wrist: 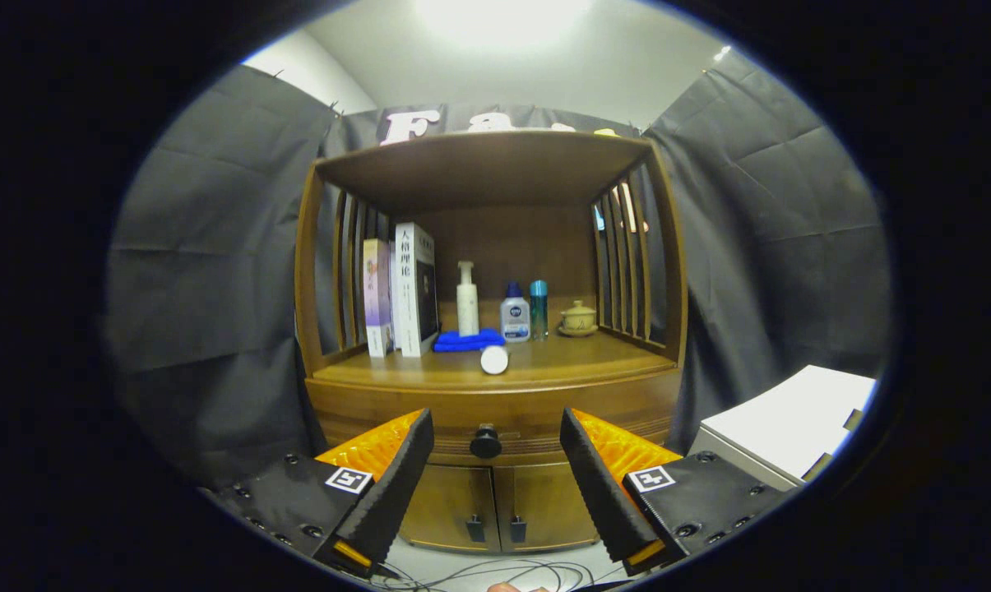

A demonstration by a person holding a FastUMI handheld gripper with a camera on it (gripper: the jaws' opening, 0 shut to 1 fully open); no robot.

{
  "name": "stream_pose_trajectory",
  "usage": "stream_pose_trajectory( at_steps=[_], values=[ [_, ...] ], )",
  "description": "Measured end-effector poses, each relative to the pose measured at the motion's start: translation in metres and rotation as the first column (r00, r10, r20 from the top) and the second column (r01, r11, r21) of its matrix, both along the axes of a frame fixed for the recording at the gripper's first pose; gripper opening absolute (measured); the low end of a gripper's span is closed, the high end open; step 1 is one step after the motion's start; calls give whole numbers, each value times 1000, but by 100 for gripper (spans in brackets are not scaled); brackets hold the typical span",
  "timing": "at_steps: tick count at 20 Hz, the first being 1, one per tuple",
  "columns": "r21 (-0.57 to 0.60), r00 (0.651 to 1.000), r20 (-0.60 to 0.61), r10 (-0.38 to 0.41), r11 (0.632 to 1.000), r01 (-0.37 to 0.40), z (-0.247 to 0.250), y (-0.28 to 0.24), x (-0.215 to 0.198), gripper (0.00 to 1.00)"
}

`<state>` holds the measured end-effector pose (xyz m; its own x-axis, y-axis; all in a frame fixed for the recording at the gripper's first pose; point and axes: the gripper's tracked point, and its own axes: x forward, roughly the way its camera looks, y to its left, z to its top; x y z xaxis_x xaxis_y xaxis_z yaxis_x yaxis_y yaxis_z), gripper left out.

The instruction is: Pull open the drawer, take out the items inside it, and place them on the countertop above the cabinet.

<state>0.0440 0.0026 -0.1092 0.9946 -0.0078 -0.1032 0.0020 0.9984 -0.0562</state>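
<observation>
A wooden cabinet point(495, 247) stands ahead of me against the dark cloth wall. Its drawer point(495, 415) is pushed in flush, with a round dark knob point(486, 441) at the middle of its front. My gripper point(495, 436) is open, held a short way back from the cabinet, and the knob sits between the two fingertips, beyond them. The fingers hold nothing. The countertop point(544, 362) above the drawer carries a small white round container point(494, 359) lying near its front edge. What the drawer holds is hidden.
On the countertop stand two books point(400, 292), a white pump bottle point(467, 300), a blue folded cloth point(467, 339), two small bottles point(524, 312) and a lidded cup point(578, 319). Two lower doors point(495, 506) are closed. A white box point(787, 423) sits at the right. Cables point(479, 571) lie on the floor.
</observation>
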Motion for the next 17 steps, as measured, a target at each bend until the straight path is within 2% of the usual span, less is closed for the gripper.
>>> stream_pose_trajectory(
  at_steps=[5, 8, 12, 17],
  values=[
    [-31, 998, 55, 28, 999, -27, 34, 1, -25, 97],
    [-76, 998, 59, -18, 997, 22, 53, -11, -33, 97],
    [-15, 995, 89, -35, 999, 36, 86, -16, -45, 97],
    [-23, 992, 117, -45, 999, 48, 103, -27, -55, 97]
  ],
)
